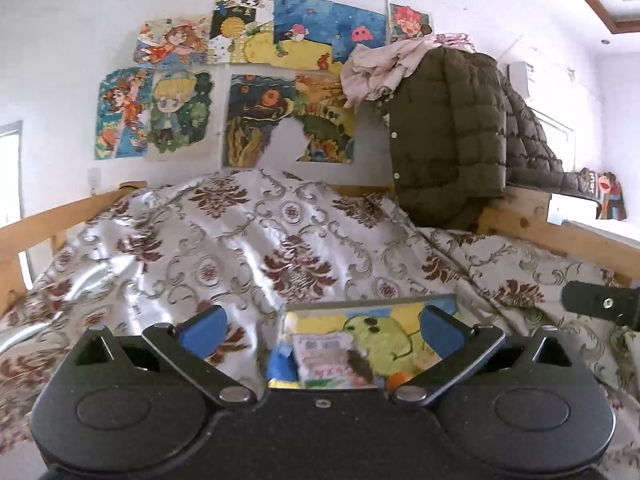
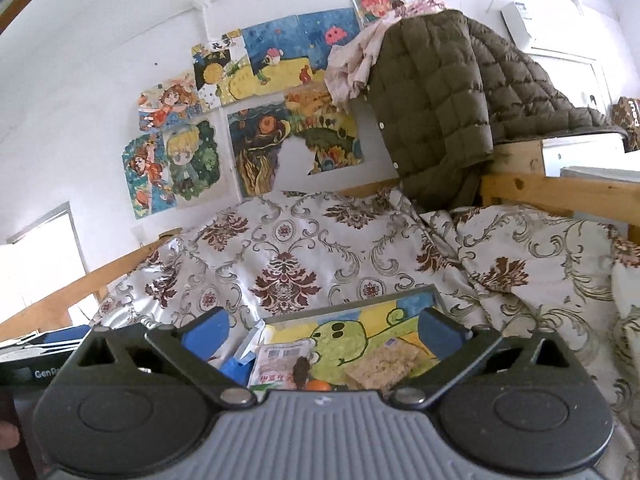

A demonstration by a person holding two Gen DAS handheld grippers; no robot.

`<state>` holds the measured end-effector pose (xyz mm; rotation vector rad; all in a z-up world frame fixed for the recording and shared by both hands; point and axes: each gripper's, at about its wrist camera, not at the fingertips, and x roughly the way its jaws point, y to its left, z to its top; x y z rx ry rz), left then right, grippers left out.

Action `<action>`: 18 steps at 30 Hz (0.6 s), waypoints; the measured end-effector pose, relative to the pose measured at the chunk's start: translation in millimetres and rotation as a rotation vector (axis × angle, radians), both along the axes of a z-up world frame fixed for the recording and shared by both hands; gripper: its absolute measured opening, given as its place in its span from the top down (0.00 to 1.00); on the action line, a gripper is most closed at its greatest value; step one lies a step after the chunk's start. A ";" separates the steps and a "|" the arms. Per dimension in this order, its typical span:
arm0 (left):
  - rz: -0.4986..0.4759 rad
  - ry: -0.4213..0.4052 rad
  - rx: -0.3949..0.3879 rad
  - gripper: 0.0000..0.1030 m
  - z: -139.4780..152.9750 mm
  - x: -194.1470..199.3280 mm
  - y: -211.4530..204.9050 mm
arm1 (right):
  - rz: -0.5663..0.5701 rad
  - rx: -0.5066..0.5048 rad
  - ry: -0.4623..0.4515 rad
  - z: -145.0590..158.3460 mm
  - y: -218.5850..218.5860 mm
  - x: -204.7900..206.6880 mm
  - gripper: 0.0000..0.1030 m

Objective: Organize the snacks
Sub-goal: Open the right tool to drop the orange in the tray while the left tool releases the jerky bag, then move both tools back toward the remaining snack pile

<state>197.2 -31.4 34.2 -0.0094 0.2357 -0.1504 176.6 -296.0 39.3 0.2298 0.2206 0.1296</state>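
a bedroom in a home: a wooden-framed bed (image 1: 48, 216) under a floral bedspread (image 1: 248, 240), hand-coloured cartoon drawings (image 1: 288, 76) taped to the white wall, and a quilted olive jacket (image 2: 432, 100) draped over the bed's far corner.

The left handheld gripper (image 1: 322, 330) has a matte black plastic body with two round raised discs, angular black linkage arms pinned by silver rivets, a small screw at the centre of its front edge, and two blue padded fingers (image 1: 204, 330). The right handheld gripper (image 2: 322, 330) shares the same black discs, linkage arms, silver rivets and blue padded fingers (image 2: 206, 332), but its central plate is grey plastic with raised lengthwise ribs and a tiny pale mark near the front edge
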 end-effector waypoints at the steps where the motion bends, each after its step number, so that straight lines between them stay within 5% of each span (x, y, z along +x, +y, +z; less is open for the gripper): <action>1: 0.006 0.002 -0.001 0.01 -0.4 -6.5 3.7 | -0.001 -0.006 -0.001 -0.2 0.6 -7.1 0.00; 18: 0.169 0.184 -0.012 0.01 -31.1 -77.6 50.9 | 0.067 -0.050 0.166 -30.8 35.4 -74.5 0.00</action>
